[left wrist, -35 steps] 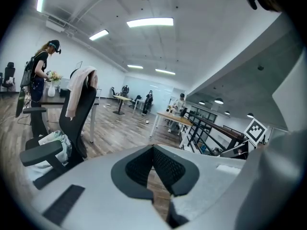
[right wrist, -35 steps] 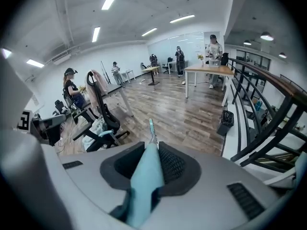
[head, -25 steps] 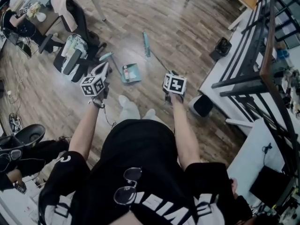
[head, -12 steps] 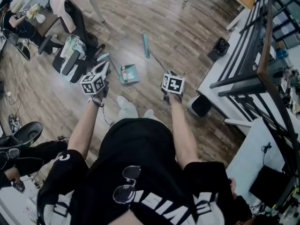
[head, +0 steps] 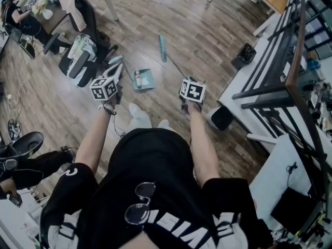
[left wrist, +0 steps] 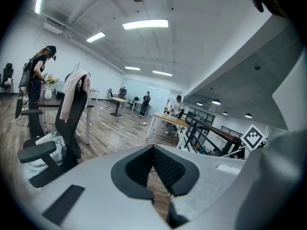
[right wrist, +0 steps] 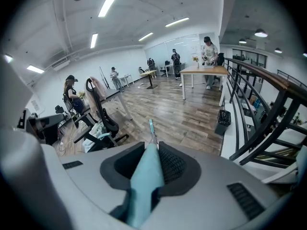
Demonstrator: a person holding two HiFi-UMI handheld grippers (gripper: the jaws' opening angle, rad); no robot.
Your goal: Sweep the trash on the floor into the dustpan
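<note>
Nothing has shifted: trash (head: 138,79) lies in the dustpan (head: 147,81), your right claw (right wrist: 152,161) still pinching the broom (head: 162,47), your left claw (left wrist: 156,169) pressed together.

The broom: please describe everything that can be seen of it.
The broom is pale teal with a thin, metal-looking shaft. Its narrow head rests on the wooden floor, just beyond the dustpan and apart from it. The shaft slants up to a teal, plastic-looking grip, on which the right gripper is shut.
</note>
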